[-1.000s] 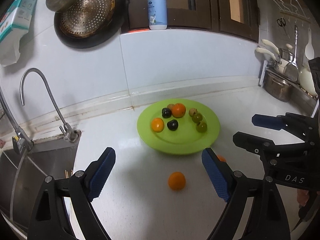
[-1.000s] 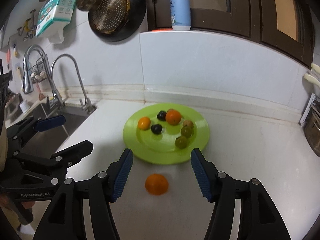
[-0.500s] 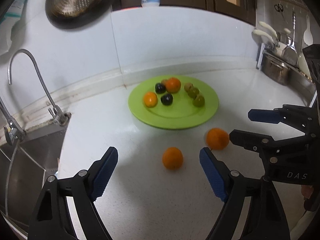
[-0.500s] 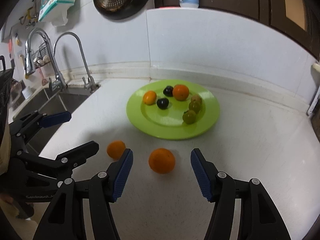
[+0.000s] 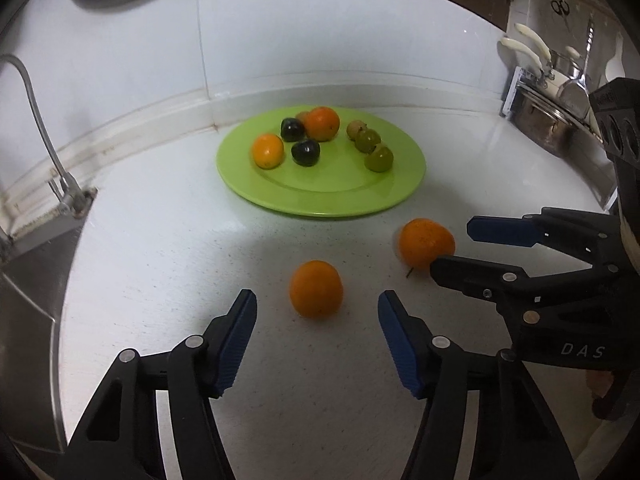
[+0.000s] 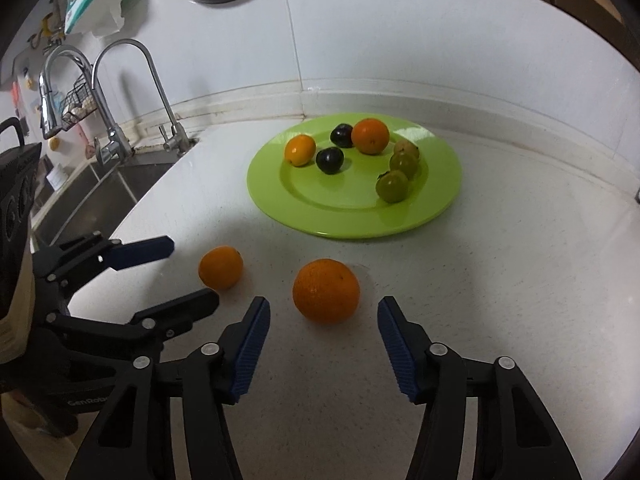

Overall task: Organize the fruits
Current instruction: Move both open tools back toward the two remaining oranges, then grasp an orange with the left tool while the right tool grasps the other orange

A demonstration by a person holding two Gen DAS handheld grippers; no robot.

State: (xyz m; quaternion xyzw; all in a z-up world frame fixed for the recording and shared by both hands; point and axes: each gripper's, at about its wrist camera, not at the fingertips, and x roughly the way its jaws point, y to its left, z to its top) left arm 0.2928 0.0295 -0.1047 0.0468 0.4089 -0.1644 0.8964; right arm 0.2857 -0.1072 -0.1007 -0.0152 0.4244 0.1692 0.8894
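Observation:
A green plate [image 5: 328,196] [image 6: 432,208] on the white counter holds two oranges, two dark plums and several small green fruits. Two loose oranges lie on the counter in front of it. My left gripper [image 5: 316,316] is open, low over the counter, with the smaller orange [image 5: 316,294] [image 6: 221,267] just ahead between its fingertips. My right gripper [image 6: 322,322] is open with the larger orange [image 6: 326,291] [image 5: 426,243] just ahead between its fingertips. Each gripper shows in the other's view, the right one [image 5: 452,246] and the left one [image 6: 194,272].
A sink [image 6: 100,196] with taps [image 6: 120,92] lies to the left, its edge close to the left gripper. A rack with pots and utensils [image 5: 560,100] stands at the right. The tiled wall [image 5: 320,40] runs behind the plate.
Both grippers have dropped and tilted down toward the counter. The two loose oranges now sit closer, just in front of the open fingers. The plate and its fruit have not moved.

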